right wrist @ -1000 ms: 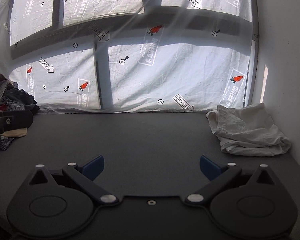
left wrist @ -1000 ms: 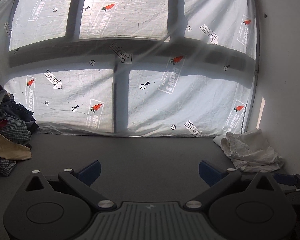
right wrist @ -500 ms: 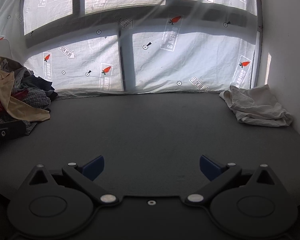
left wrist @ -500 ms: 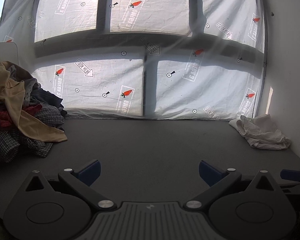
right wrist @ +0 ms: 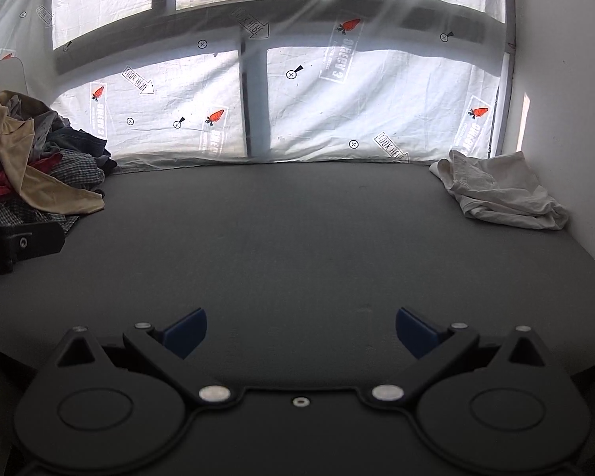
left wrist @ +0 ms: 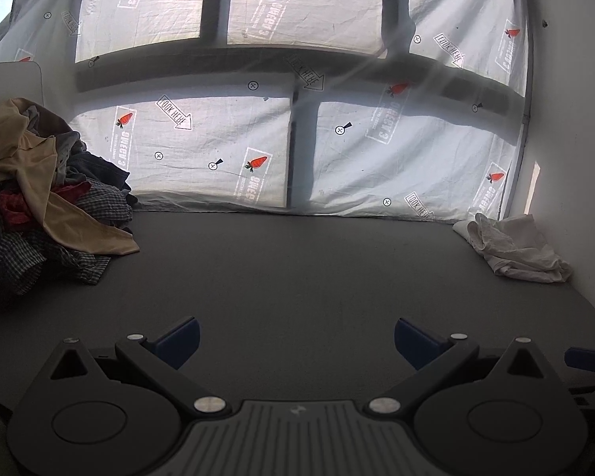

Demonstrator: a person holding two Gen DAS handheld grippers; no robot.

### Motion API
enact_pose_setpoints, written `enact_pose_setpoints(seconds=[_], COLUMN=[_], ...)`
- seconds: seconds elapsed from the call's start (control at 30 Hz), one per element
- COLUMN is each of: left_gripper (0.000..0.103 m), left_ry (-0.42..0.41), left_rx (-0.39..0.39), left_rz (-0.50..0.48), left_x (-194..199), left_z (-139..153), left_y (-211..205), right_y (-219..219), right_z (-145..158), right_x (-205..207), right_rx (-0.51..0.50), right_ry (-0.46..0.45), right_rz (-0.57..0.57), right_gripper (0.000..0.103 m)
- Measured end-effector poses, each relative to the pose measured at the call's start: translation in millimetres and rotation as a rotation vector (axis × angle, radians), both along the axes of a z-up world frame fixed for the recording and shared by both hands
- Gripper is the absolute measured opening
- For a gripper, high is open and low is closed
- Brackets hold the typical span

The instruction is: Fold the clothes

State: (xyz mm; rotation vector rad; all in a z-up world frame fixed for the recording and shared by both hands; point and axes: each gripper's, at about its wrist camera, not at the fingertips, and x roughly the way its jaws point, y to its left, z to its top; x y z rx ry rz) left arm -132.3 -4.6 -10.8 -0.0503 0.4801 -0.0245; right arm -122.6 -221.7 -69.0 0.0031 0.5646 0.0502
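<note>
- Grey table surface point(left wrist: 297, 277) lies bare between both grippers and the clothing.
- Left gripper point(left wrist: 295, 339): blue fingers spread wide, holding nothing, above the near table edge.
- Right gripper point(right wrist: 300, 331): fingers equally wide apart, empty.
- Pile of unfolded clothes point(left wrist: 39, 206) sits at the far left; a tan garment point(left wrist: 31, 166) drapes over checked fabric.
- Folded white garment point(right wrist: 499, 190) rests at the far right corner, against the wall.
- Printed plastic sheet point(left wrist: 226, 146) covers the window behind.
</note>
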Motion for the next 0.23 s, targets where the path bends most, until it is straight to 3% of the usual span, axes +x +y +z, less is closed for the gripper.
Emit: enact_pose_setpoints(seconds=[0.23], left_gripper=[0.103], left_ry=[0.006], left_rx=[0.002], left_rz=[-0.002], left_x=[-5.3], left_z=[-1.8], left_y=[5.1], right_y=[4.5], right_z=[-0.3], right_x=[-3.0], right_rx=[0.011], right_ry=[-0.002], right_rz=[-0.01], right_gripper=[0.103])
